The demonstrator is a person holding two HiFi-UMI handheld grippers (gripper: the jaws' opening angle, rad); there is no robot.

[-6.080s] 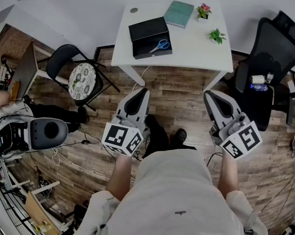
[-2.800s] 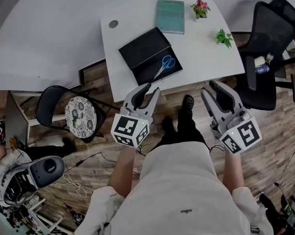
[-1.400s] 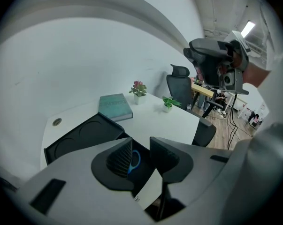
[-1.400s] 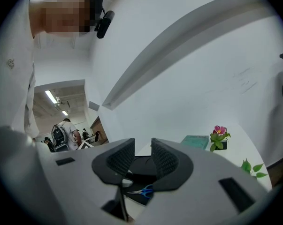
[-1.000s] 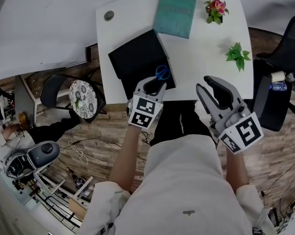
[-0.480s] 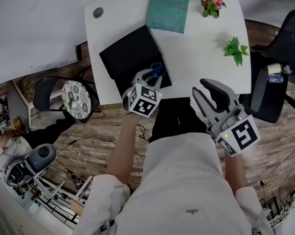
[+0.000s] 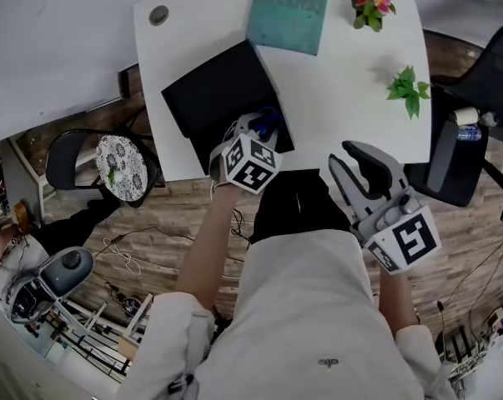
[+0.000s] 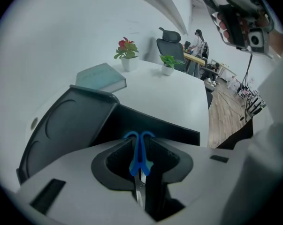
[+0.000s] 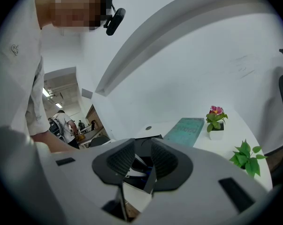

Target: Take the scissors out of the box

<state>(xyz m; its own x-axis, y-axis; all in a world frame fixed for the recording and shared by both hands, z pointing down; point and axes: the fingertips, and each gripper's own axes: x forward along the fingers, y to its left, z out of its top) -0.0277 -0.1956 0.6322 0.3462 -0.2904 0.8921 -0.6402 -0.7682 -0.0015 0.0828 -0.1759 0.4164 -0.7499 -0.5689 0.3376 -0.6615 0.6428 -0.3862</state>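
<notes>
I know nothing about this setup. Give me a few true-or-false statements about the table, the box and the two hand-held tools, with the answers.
1. The scissors lie inside the black box. True.
2. The box is closed. False: it stands open.
3. The scissors have red handles. False: they are blue.
4. The right tool has the scissors between its jaws. False: its jaws stand apart with nothing between them; the scissors are between the jaws of the left tool.
5. A teal book lies on the white table, beyond the box. True.
</notes>
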